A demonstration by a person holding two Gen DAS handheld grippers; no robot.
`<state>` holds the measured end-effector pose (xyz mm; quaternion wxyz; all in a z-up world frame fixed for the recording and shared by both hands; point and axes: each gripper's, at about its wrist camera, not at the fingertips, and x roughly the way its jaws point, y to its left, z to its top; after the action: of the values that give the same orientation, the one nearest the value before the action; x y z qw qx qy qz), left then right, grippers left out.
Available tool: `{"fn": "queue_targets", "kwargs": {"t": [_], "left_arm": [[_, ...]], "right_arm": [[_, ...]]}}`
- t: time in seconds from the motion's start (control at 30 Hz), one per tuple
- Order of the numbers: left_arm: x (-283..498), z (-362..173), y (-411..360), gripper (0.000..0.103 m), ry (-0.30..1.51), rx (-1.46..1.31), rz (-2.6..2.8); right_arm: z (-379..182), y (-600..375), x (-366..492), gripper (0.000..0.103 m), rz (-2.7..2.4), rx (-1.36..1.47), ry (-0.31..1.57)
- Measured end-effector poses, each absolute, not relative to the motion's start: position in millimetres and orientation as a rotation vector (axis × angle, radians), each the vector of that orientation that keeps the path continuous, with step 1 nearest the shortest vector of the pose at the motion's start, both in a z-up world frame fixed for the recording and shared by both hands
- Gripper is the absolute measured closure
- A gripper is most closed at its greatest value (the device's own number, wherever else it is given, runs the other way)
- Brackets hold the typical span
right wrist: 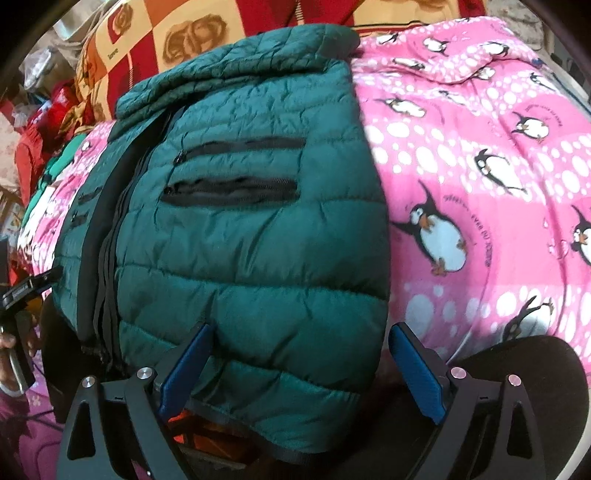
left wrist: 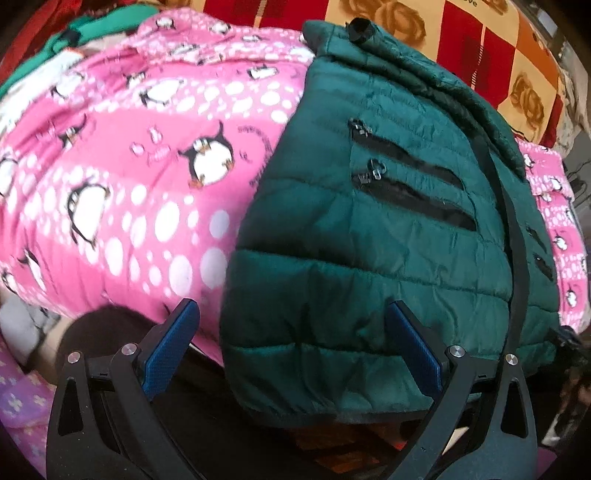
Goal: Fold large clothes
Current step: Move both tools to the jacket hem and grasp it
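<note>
Left gripper, black-framed with blue ribbed pads: jaws spread wide, holding nothing, poised at the near hem of a dark green quilted puffer jacket; the right-hand pad overlaps the hem in view, though contact cannot be confirmed. Right gripper, same build: jaws likewise spread and empty, straddling the jacket's near right corner.

The jacket lies front up on a pink fleece blanket printed with penguins and white dots. Its long axis runs away from both cameras, hem nearest the grippers and collar at the far end. A black front zipper band follows this axis. Two black zip pockets cross the panel, one above the other. At the far collar a small black toggle stands up.

Beyond the collar lies a red, orange and cream checked cloth with brown rose motifs. A bright green garment sits at the blanket's far edge in the left view.
</note>
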<state>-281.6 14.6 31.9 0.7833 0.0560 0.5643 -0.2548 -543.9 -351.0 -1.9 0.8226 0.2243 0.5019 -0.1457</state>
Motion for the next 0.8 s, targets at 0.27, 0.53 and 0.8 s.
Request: {"fn": "queue_targets", "kwargs": {"t": [0.27,0.53,0.8], "left_arm": [[-285,24,16,0.002,1.26,0.128,-0.557],[-287,16,7,0.002,1.275,0.153,-0.547],[-292,17,7,0.029,1.278,0.127,-0.6]], "right_arm": [[-6,-347,-541,0.009,-0.249,0.483,1.106],[-10,-345,-534,0.009,-0.226,0.463,1.155],[-10,-342,-532,0.036,-0.19,0.421,1.128]]}}
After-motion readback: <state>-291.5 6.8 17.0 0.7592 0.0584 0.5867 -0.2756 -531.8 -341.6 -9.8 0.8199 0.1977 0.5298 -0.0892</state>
